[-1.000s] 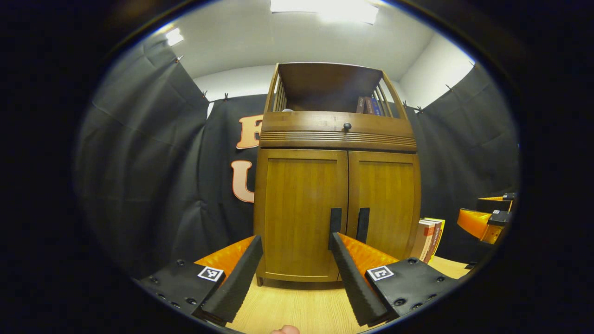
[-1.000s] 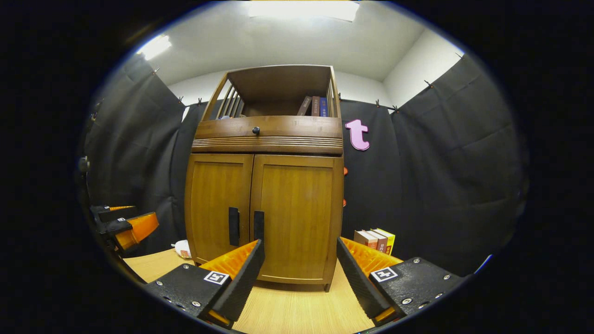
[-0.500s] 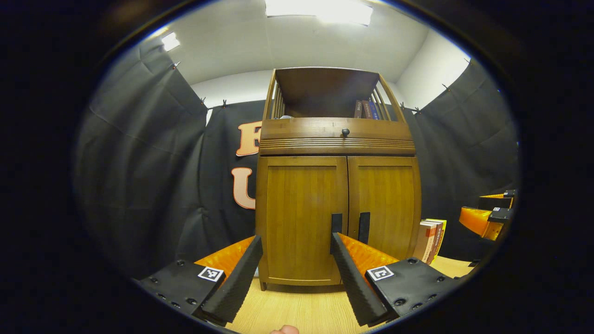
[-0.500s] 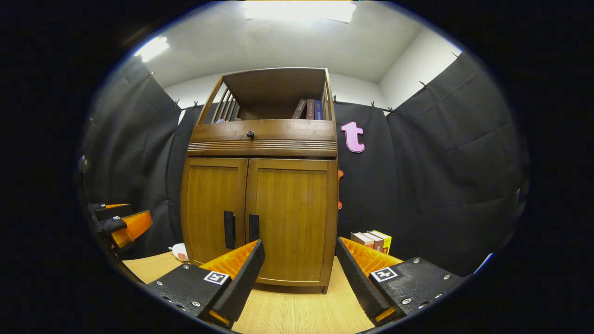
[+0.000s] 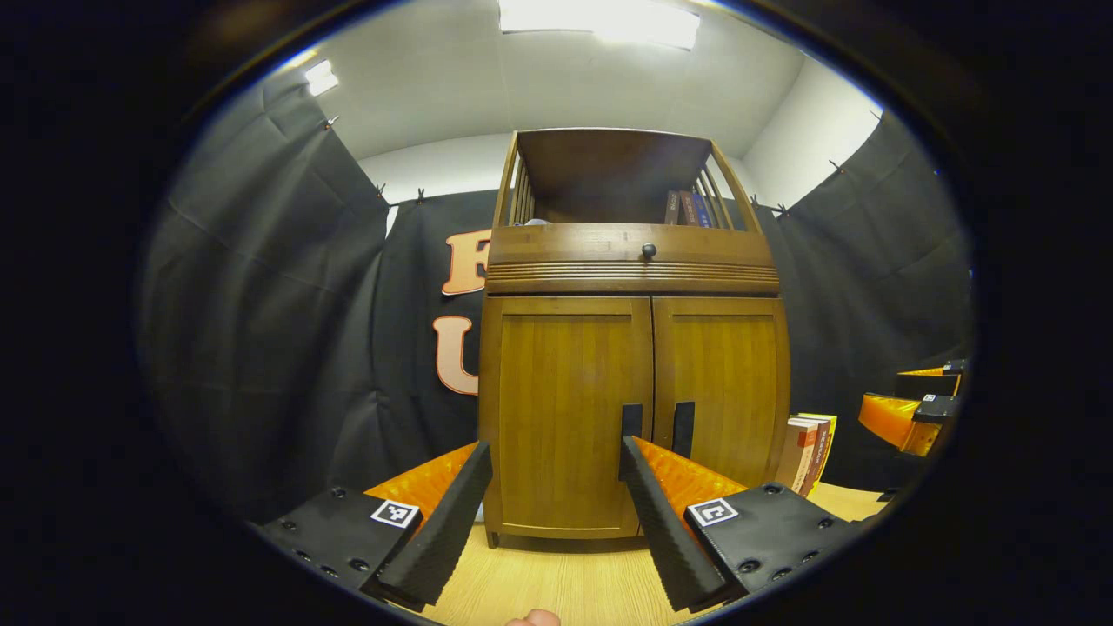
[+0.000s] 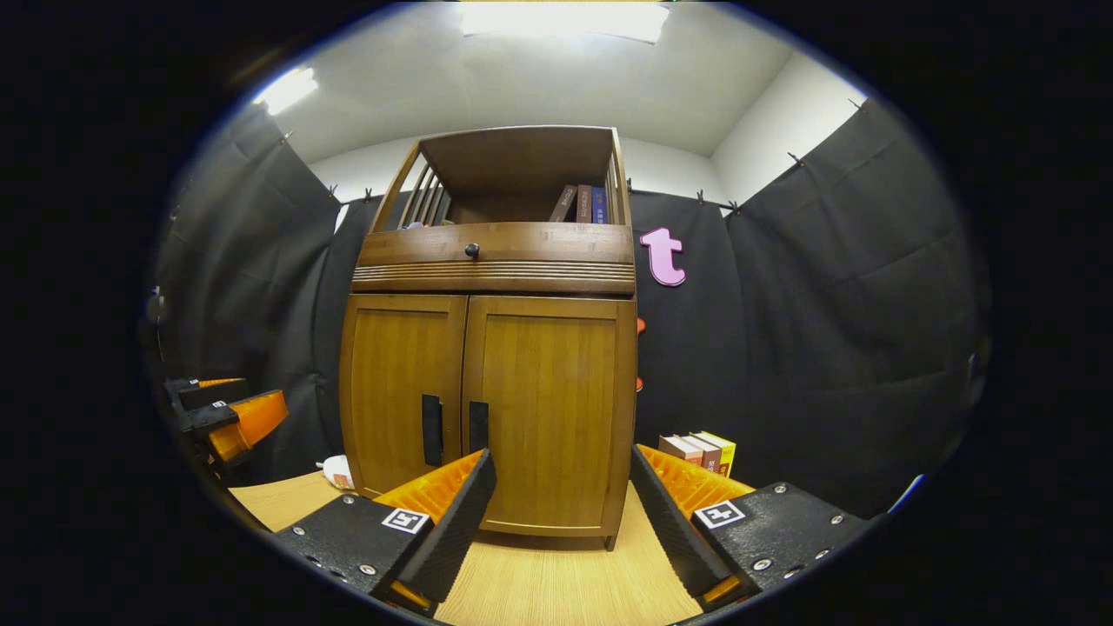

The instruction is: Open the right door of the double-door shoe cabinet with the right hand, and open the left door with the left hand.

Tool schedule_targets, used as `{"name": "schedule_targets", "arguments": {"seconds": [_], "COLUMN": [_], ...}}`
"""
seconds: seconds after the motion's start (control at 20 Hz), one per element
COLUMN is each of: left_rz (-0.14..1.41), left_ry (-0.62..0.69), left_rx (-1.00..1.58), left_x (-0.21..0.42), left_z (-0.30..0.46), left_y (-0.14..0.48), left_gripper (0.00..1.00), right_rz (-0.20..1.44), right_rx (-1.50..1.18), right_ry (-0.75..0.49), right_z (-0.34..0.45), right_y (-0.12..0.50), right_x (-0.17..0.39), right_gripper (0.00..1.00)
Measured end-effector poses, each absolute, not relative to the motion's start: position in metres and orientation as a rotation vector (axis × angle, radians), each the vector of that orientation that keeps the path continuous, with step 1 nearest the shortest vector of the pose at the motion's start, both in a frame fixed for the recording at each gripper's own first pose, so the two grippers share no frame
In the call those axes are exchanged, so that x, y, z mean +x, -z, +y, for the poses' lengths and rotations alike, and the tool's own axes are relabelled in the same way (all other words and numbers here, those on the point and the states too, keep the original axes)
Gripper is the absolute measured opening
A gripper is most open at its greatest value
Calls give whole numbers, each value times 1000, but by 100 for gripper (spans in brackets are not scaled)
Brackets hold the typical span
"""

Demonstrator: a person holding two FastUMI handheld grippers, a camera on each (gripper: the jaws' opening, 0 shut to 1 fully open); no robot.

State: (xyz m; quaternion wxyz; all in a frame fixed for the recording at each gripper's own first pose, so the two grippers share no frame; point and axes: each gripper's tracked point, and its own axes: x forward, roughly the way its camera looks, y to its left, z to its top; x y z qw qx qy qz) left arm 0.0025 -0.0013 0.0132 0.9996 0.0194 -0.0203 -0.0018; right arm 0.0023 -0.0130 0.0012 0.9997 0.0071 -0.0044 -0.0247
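Upright wooden shoe cabinet (image 5: 633, 348) on pale tabletop, both doors closed (dark vertical handles side by side).

black cloth (image 6: 783, 348) hangs behind and to both sides of the wooden table top (image 6: 556, 582), pinned by small clips along its upper edge. above the cloth, white wall (image 6: 748, 130) rises to a white ceiling (image 5: 487, 87). a bright ceiling light panel (image 6: 556, 17) sits high over the table top, with a smaller light (image 6: 287, 87) off to its left. a short row of books (image 6: 700, 452) stands upright on the table top, close to the cloth at the right.
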Motion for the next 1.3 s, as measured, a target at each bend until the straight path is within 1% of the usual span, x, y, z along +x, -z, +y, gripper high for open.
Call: {"name": "schedule_targets", "arguments": {"seconds": [0.05,0.15,0.25,0.3,0.35,0.45,0.5,0.55,0.6,0.65,0.7,0.75,0.8,0.9,0.95,1.0,1.05,1.1,1.2,1.25,1.3], "left_rz": [-38,-34,-36,-35,-32,-32,-30,-27,-25,-24,-22,-19,-16,-3,1,2,1,0,4,6,7], "left_ry": [5,6,7,8,7,7,8,10,12,14,16,15,13,12,13,9,8,4,-2,-10,-21], "left_rx": [38,41,40,41,42,39,37,38,41,42,42,40,35,19,14,13,13,13,12,12,14], "left_x": [2,3,3,4,3,5,6,5,6,6,6,6,6,7,8,8,7,7,8,8,9], "left_z": [-1,-1,-1,-1,-1,0,-1,-1,-1,-1,-2,-1,-1,-2,-2,-1,0,0,0,2,7], "left_y": [-12,-13,-13,-13,-12,-11,-11,-10,-10,-10,-10,-9,-8,-5,-4,-4,-4,-4,-1,-1,0], "left_gripper": [99,94,95,96,99,94,96,96,94,96,94,96,94,94,96,96,96,94,94,94,94], "right_rz": [-8,-3,-1,-3,-4,0,2,4,5,4,-1,-4,-3,1,-1,-7,-14,-20,-29,-31,-33], "right_rx": [15,12,11,10,8,6,8,11,12,7,1,-7,-14,-18,-16,-12,-10,-7,12,28,43], "right_ry": [49,50,50,50,51,52,53,52,50,49,48,44,38,21,10,-4,-20,-35,-72,-95,-117], "right_z": [-13,-13,-12,-12,-12,-14,-14,-14,-14,-15,-16,-16,-15,-11,-8,-4,-1,3,13,21,29], "right_y": [-1,1,1,-1,-1,1,0,0,0,-1,-3,-4,-6,-8,-10,-14,-17,-22,-27,-29,-29], "right_x": [3,2,3,3,4,5,5,6,7,9,12,15,20,34,43,53,64,76,98,107,118], "right_gripper": [95,95,95,90,95,95,95,95,95,95,95,95,99,90,95,95,90,91,99,90,95]}}
